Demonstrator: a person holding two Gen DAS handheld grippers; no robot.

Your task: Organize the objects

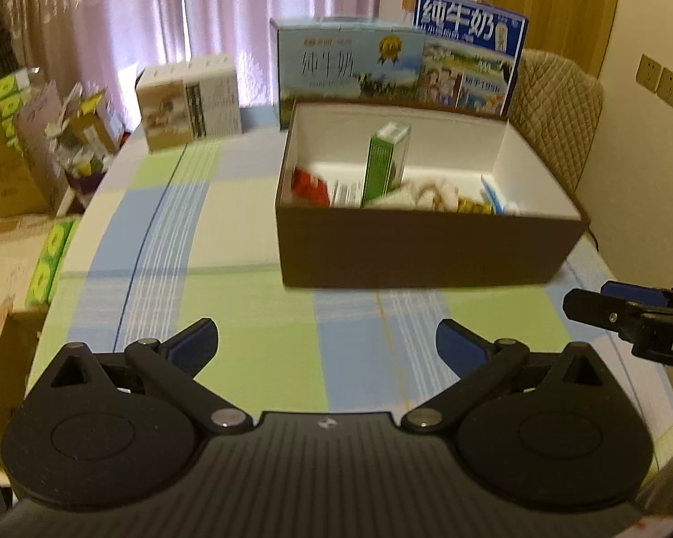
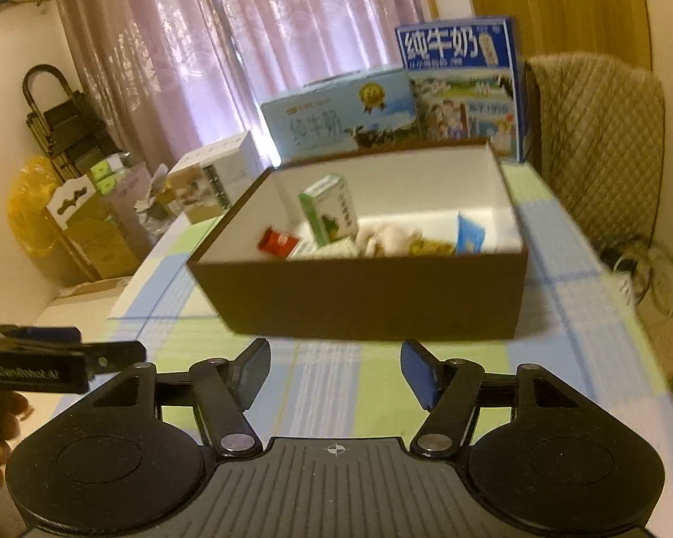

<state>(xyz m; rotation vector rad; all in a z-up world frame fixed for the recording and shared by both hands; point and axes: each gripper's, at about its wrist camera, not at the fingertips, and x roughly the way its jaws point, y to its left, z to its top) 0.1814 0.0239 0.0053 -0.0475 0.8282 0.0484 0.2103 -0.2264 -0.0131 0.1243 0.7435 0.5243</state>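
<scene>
Left gripper (image 1: pixel 325 340) & right gripper (image 2: pixel 334 370): both wide open, empty. Small items already sit inside brown box (image 1: pixel 426 251) on table (image 1: pixel 246 305). Stage: apparently finished; next, probably withdraw.

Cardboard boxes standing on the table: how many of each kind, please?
Milk cartons: 2, a light blue one and a dark blue one
Open brown box: 1
Beige and white box: 1
Total: 4
</scene>
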